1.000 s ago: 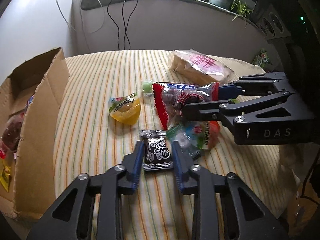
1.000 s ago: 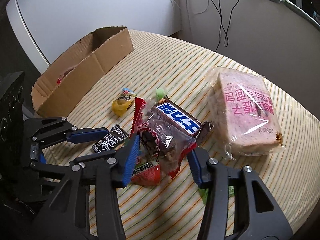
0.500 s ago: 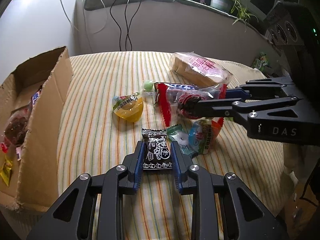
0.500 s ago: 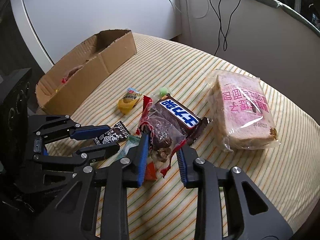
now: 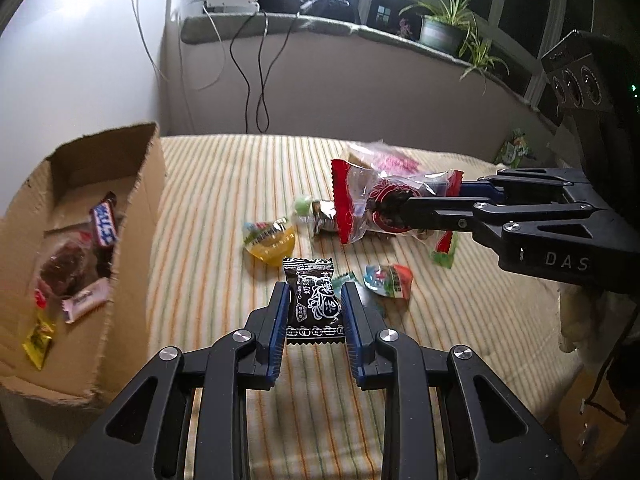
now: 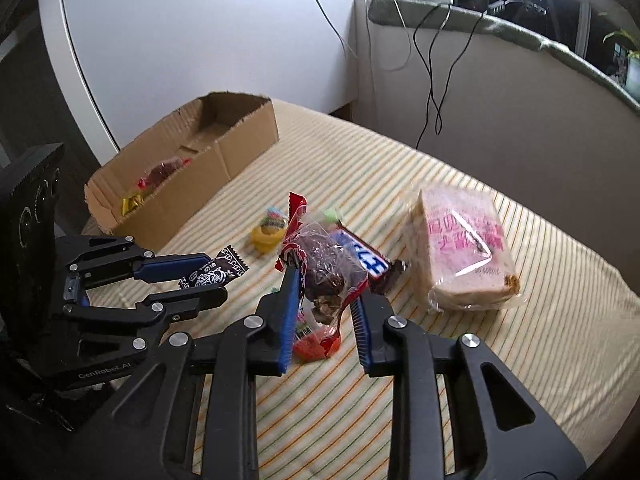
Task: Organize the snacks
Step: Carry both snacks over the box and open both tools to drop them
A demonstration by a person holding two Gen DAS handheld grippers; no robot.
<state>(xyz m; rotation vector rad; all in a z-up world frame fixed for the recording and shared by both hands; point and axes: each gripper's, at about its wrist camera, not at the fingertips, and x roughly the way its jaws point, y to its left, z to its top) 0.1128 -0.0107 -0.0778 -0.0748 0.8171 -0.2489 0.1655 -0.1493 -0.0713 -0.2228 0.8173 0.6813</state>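
My left gripper (image 5: 315,287) is shut on a black candy packet (image 5: 310,312) and holds it just above the striped cloth. To its right, my right gripper (image 5: 404,208) is shut on a clear snack bag with red ends (image 5: 360,200), lifted off the table. In the right wrist view that snack bag (image 6: 324,268) sits squeezed between the pads of the right gripper (image 6: 326,280). The left gripper (image 6: 212,276) with the black packet (image 6: 224,270) is at the left. An open cardboard box (image 5: 136,208) stands at the left with several snacks inside.
On the striped cloth (image 5: 224,184) lie a yellow jelly cup (image 5: 272,242), a green candy (image 5: 302,204), a red jelly cup (image 5: 390,280), a chocolate bar (image 6: 372,264) and a bagged bread loaf (image 6: 464,248). Cables hang down the back wall. The table edge is near on the right.
The right jaws closed on the red-ended bag and lifted it off the chocolate bar. The left gripper rose with the black packet, and the box interior came into view.
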